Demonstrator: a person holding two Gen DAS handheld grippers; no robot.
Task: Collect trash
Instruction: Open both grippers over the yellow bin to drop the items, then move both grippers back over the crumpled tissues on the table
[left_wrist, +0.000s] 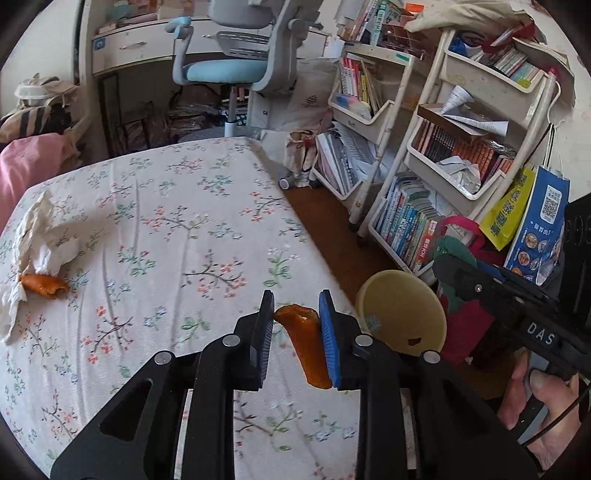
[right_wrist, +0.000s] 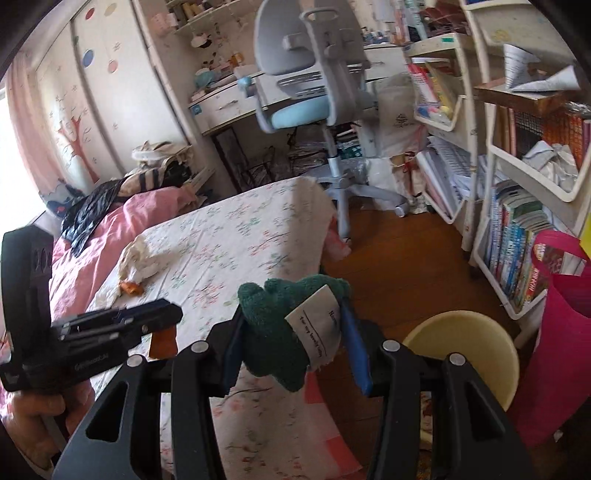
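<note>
My left gripper (left_wrist: 296, 314) is shut on an orange peel (left_wrist: 304, 343) and holds it above the bed's right edge, beside a cream bin (left_wrist: 400, 308) on the floor. A second orange peel (left_wrist: 44, 285) lies on the floral sheet (left_wrist: 177, 229) by crumpled white tissue (left_wrist: 40, 236). My right gripper (right_wrist: 291, 332) is shut on a dark green cloth with a white label (right_wrist: 284, 332), held above the bed edge, left of the cream bin (right_wrist: 465, 350). The left gripper (right_wrist: 122, 325) with its peel (right_wrist: 162, 343) shows in the right wrist view.
White book carts (left_wrist: 443, 166) packed with books stand along the right. A blue desk chair (left_wrist: 229, 66) and a desk are behind the bed. A pink quilt (right_wrist: 110, 229) lies at the bed's left. A pink bag (right_wrist: 557, 332) stands by the bin on the wooden floor.
</note>
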